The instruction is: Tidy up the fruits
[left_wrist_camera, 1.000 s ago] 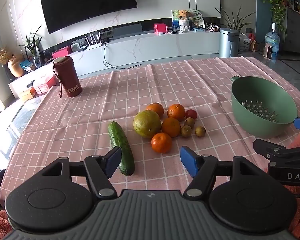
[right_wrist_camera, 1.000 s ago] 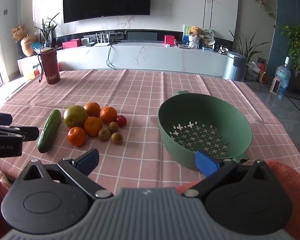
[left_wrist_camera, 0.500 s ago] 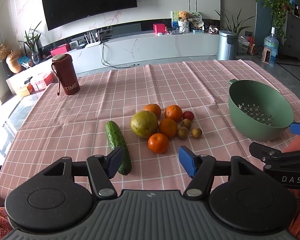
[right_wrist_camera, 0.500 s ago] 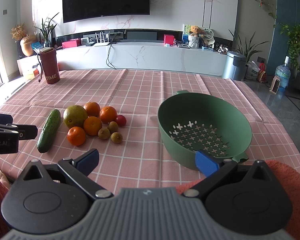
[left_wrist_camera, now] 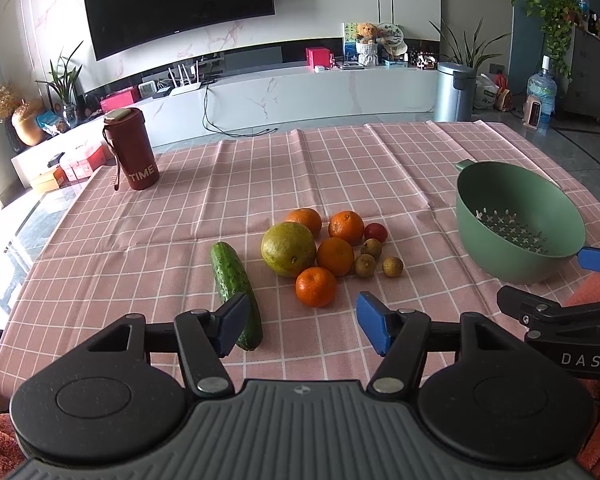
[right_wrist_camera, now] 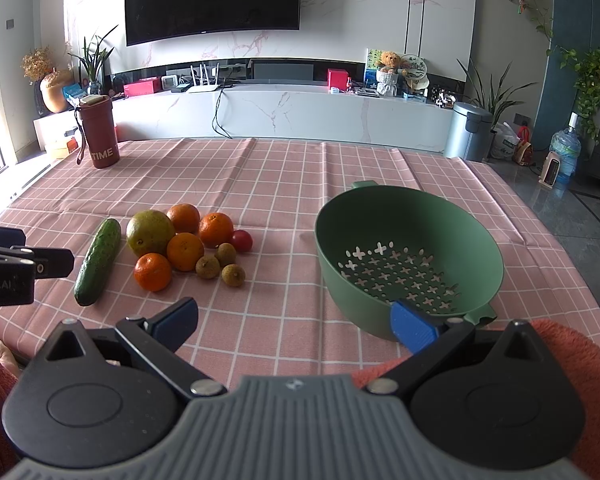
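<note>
The fruit lies in a cluster mid-table: a big yellow-green citrus [left_wrist_camera: 288, 248], several oranges [left_wrist_camera: 315, 286], a cherry tomato [left_wrist_camera: 376, 232] and three small brown longans [left_wrist_camera: 392, 266]. A cucumber [left_wrist_camera: 234, 284] lies to their left. My left gripper [left_wrist_camera: 302, 322] is open and holds nothing, hovering just short of the nearest orange, its left pad over the cucumber's near end. The empty green colander [right_wrist_camera: 400, 216] stands on the right. My right gripper [right_wrist_camera: 296, 320] is wide open and holds nothing, its right pad in front of the colander's near rim. The same fruit cluster [right_wrist_camera: 185, 251] shows in the right wrist view.
A dark red tumbler [left_wrist_camera: 134, 156] marked TIME stands at the far left of the pink checked tablecloth [left_wrist_camera: 340, 168]. Orange-red sleeves show behind both grippers. Beyond the table are a white TV bench, a metal bin [left_wrist_camera: 456, 90] and a water bottle on the floor.
The left gripper's jaws have narrowed a little. Fruit, cucumber, colander and the right gripper stay where they were.
</note>
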Motion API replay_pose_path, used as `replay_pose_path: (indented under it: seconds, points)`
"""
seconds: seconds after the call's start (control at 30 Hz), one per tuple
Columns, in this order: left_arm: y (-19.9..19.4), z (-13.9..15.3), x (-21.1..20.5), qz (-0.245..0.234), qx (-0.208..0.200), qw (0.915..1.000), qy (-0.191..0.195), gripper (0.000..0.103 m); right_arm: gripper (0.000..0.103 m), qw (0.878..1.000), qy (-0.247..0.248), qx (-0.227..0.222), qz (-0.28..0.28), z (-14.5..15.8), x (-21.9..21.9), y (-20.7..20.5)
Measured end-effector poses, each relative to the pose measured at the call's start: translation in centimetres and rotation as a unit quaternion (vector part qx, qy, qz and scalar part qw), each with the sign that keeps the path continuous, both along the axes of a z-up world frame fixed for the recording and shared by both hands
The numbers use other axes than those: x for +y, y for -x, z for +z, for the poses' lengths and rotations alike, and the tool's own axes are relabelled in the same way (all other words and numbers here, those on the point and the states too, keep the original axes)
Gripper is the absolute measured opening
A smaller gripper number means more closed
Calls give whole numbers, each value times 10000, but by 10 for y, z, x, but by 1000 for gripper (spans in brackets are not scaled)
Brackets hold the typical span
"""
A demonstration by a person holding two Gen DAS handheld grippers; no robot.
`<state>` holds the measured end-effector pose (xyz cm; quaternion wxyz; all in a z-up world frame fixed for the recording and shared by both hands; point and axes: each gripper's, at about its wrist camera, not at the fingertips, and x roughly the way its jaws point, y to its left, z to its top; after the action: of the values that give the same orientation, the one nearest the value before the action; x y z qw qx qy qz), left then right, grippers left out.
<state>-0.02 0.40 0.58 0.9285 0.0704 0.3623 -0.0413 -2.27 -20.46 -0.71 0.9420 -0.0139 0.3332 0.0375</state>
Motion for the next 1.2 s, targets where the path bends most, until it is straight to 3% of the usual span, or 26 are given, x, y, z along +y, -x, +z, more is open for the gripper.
replay_pose_path:
  seconds: [1.2]
  points:
    - [1, 7, 0, -38, -66, 9999, 82, 71, 98, 10000, 77, 13, -27, -3, 1, -1]
